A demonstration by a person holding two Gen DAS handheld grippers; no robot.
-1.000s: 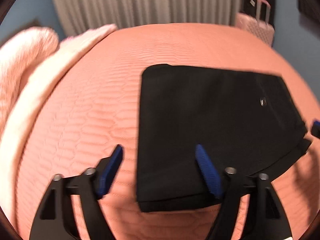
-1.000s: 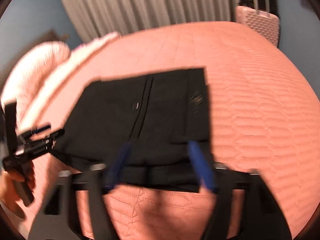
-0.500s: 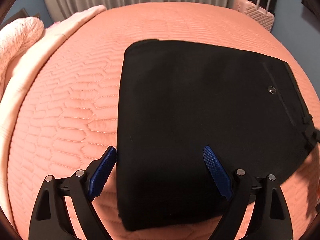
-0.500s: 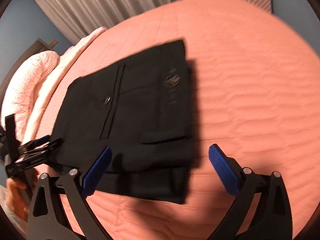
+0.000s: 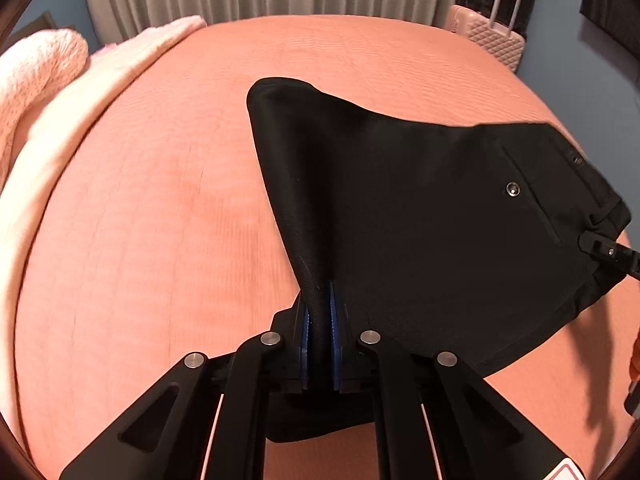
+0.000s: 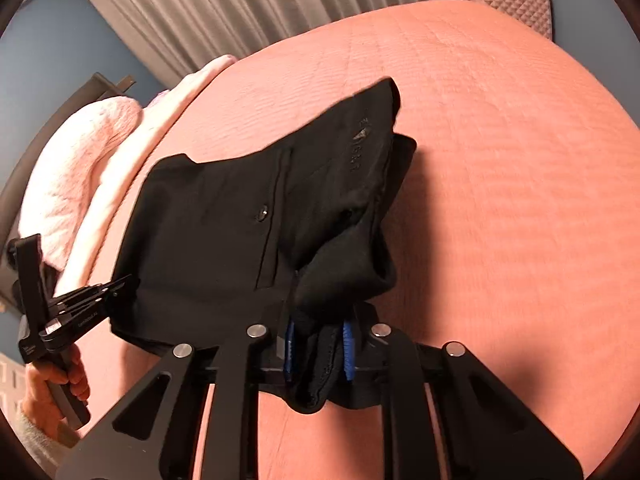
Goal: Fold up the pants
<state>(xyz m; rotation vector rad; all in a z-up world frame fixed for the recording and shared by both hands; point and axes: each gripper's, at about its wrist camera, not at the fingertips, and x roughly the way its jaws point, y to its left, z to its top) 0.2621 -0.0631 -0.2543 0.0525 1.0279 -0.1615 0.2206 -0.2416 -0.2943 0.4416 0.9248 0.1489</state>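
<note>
Left-wrist view showed the left tool [image 5: 319, 334] pinching a gathered near edge of the black pants [image 5: 420, 216] between its blue pads, the cloth rising in a ridge straight ahead of the tips. To the tool's left, the orange quilted bedspread [image 5: 160, 200] lay bare out to the pink blankets [image 5: 44, 92] along the far-left edge of the bed. Ahead and to the right the pants spread toward the waistband, where a button [image 5: 512, 189] showed and the tip of the right tool [image 5: 600, 246] met the hem at the frame's right edge. A pink suitcase [image 5: 492, 36] stood beyond the bed's far-right corner.

Right-wrist view showed the left tool [image 6: 80, 308] at far left, gripped by a hand [image 6: 52, 384], touching the pants' left edge. Dead ahead the right tool [image 6: 319, 350] was closed on a bunched fold of pants [image 6: 240, 220], with layers sagging just past its tips. To its right, open bedspread [image 6: 500, 200] ran to the bed's edge.
</note>
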